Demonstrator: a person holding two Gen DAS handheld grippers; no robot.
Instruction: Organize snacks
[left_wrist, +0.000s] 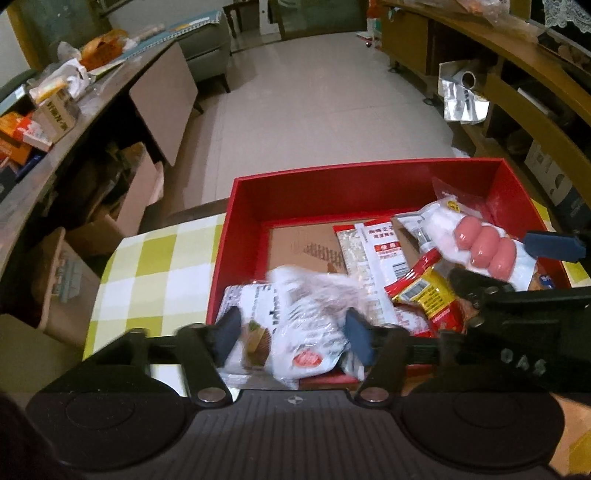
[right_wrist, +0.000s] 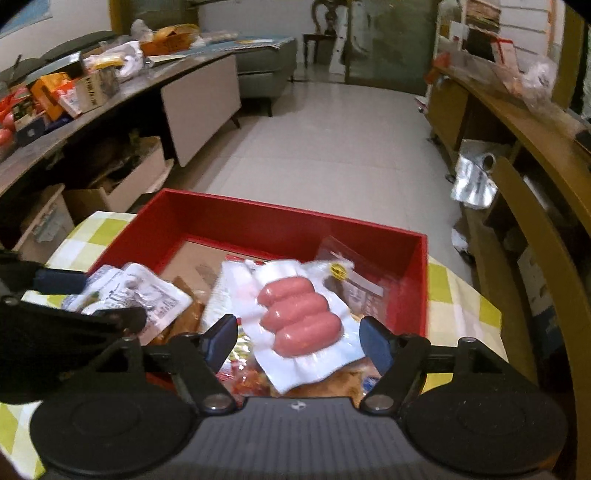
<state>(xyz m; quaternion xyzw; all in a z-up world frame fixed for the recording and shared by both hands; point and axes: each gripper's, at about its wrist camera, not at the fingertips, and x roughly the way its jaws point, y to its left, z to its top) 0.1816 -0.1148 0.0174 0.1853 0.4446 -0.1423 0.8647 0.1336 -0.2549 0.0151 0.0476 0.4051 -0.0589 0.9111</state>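
Note:
A red box (left_wrist: 332, 184) stands on a green-and-white checked tablecloth and holds several snack packets. My left gripper (left_wrist: 291, 334) is open over the box's near left corner; a white printed packet (left_wrist: 295, 321), blurred, lies between its fingers. My right gripper (right_wrist: 299, 338) is open over the box's (right_wrist: 258, 218) near right part; a clear pack of three pink sausages (right_wrist: 299, 314) lies between its fingers, on top of other packets. The sausage pack also shows in the left wrist view (left_wrist: 484, 247). I cannot tell whether either packet touches the pads.
A yellow and red packet (left_wrist: 424, 291) and a white and red packet (left_wrist: 380, 251) lie in the box on bare cardboard (left_wrist: 295, 240). The table edge drops to a tiled floor (left_wrist: 314, 103). A cluttered counter (left_wrist: 55, 122) runs left, wooden shelves (left_wrist: 535, 103) right.

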